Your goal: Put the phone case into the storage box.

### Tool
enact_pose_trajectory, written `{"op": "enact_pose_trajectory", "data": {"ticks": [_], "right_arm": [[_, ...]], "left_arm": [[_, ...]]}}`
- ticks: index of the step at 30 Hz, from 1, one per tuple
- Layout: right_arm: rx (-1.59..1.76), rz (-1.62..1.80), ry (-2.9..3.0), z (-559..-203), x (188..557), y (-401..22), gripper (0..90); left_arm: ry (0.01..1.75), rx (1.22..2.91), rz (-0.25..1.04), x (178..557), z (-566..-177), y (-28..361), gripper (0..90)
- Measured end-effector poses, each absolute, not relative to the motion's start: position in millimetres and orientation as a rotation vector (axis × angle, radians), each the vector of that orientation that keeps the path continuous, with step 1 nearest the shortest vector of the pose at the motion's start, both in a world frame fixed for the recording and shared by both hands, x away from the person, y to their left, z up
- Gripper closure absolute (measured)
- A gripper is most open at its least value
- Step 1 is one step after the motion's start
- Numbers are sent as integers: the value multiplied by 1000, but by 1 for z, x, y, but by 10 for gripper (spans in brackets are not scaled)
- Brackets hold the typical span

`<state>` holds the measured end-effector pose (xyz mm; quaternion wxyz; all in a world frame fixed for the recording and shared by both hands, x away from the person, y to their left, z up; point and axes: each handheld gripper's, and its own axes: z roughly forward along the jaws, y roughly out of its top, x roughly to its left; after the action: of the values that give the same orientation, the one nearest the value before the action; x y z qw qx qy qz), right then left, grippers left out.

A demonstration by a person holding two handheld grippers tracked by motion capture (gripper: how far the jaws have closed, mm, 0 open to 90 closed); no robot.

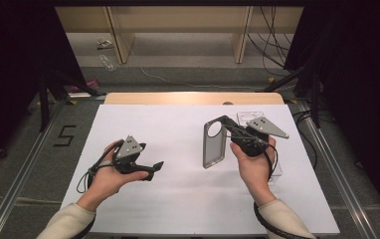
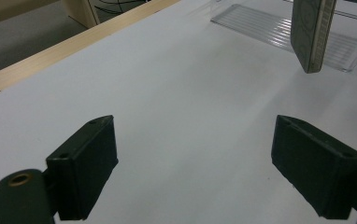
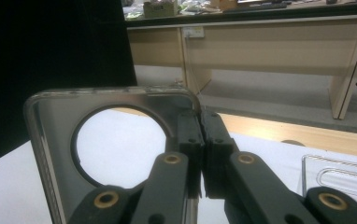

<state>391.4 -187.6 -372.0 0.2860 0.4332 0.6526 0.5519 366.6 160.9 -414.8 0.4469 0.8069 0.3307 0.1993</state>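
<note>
A grey phone case (image 1: 214, 144) with a round camera hole hangs upright above the white sheet (image 1: 178, 199). My right gripper (image 1: 224, 119) is shut on its top edge beside the hole. In the right gripper view the jaws (image 3: 201, 135) pinch the case's (image 3: 55, 135) rim. My left gripper (image 1: 155, 167) rests low over the sheet to the left, pointing right, open with nothing between its fingers. In the left gripper view its jaws (image 2: 195, 140) stand wide apart, and the grey case (image 2: 313, 32) hangs farther off.
A clear phone case (image 1: 250, 118) lies flat on the sheet under and behind my right hand, seen too in the right gripper view (image 3: 345, 177) and the left gripper view (image 2: 260, 23). The wooden table edge (image 1: 193, 98) runs along the far side.
</note>
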Motion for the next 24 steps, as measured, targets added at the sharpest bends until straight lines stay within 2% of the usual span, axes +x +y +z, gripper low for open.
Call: {"op": "enact_pose_trajectory", "data": {"ticks": [24], "right_arm": [[1170,1458,1731,-368,393,-195,886]], "left_arm": [[822,1998,497,367,-415,162,141]]}}
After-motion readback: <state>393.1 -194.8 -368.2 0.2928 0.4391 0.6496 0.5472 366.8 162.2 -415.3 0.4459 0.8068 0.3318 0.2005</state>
